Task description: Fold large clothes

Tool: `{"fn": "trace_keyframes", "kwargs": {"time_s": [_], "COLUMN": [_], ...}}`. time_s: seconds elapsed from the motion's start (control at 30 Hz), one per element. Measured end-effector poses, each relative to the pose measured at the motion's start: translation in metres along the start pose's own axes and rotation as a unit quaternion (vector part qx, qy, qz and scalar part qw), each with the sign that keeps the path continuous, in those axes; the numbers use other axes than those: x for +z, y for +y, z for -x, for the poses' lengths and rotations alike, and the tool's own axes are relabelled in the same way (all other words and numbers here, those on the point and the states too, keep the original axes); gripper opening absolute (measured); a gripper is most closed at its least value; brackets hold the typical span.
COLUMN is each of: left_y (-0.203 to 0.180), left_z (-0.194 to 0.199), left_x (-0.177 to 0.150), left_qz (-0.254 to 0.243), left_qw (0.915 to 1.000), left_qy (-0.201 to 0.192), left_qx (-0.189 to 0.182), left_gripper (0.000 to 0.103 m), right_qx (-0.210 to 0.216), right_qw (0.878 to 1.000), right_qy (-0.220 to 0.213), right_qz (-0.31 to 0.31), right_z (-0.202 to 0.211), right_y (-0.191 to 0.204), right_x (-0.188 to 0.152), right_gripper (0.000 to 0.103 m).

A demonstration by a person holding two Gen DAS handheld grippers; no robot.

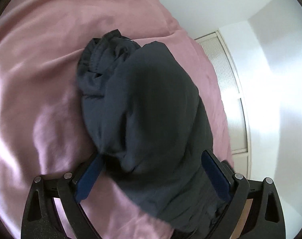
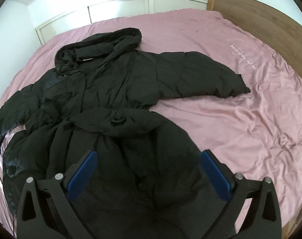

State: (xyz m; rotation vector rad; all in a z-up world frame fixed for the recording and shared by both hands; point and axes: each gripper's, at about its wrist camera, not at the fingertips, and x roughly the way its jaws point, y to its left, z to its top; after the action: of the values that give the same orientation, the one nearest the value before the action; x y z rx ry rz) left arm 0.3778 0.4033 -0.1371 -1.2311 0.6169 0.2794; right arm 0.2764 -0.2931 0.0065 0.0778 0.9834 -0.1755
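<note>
Black coat (image 2: 111,91) lies spread on the pink bed sheet (image 2: 250,119). Right claw (image 2: 147,175) is wide open over the hem, gripping nothing. Left claw (image 1: 151,171) is wide open around the sleeve (image 1: 143,103); whether it grips, cannot tell. Likely step: first fold. Next: pinch the hem, carry it toward the hood (image 2: 99,45).

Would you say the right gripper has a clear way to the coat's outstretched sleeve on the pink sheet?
Probably yes: the right gripper is open over the coat's skirt, and the sleeve lies uncovered on the sheet with nothing between them.
</note>
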Motion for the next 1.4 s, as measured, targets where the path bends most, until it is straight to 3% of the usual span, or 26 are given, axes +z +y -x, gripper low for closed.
{"fn": "trace_keyframes", "kwargs": {"time_s": [0.13,0.27,0.43,0.5,0.6,0.8,1.0,1.13,1.4], "left_y": [0.009,0.024,0.024,0.021,0.008,-0.030,-0.112,-0.181,-0.288], "left_z": [-0.007,-0.014,-0.021,-0.024,-0.022,-0.007,-0.002,-0.001,-0.016], "left_x": [0.016,0.031,0.040,0.045,0.040,0.041,0.037,0.006,-0.106], "left_qz": [0.049,0.088,0.105,0.107,0.098,0.046,-0.047,-0.116,-0.211], "left_qw": [0.9985,0.9952,0.9927,0.9920,0.9927,0.9967,0.9964,0.9893,0.9661], "left_qy": [0.000,0.011,0.031,0.041,0.053,0.055,0.056,0.065,0.115], "left_qx": [-0.026,-0.040,-0.050,-0.053,-0.046,-0.039,-0.042,-0.059,-0.095], "left_gripper": [0.085,0.063,0.045,0.027,0.017,0.013,0.013,0.012,0.012], "right_qx": [-0.016,-0.028,-0.018,-0.019,-0.025,-0.033,-0.019,0.003,-0.003], "right_qw": [1.000,0.999,1.000,1.000,0.999,0.999,1.000,0.999,0.998], "right_qy": [0.014,0.014,0.015,0.016,0.021,0.017,0.016,0.026,0.015], "right_qz": [0.005,0.018,0.012,0.012,0.017,0.010,-0.007,-0.035,-0.063], "right_z": [0.017,0.034,0.047,0.051,0.058,0.074,0.067,0.058,0.058], "right_y": [0.011,0.033,0.059,0.065,0.072,0.056,0.020,-0.012,-0.089], "right_x": [0.024,0.051,0.073,0.076,0.080,0.094,0.102,0.099,0.101], "right_gripper": [0.103,0.103,0.103,0.103,0.103,0.103,0.103,0.103,0.103]}}
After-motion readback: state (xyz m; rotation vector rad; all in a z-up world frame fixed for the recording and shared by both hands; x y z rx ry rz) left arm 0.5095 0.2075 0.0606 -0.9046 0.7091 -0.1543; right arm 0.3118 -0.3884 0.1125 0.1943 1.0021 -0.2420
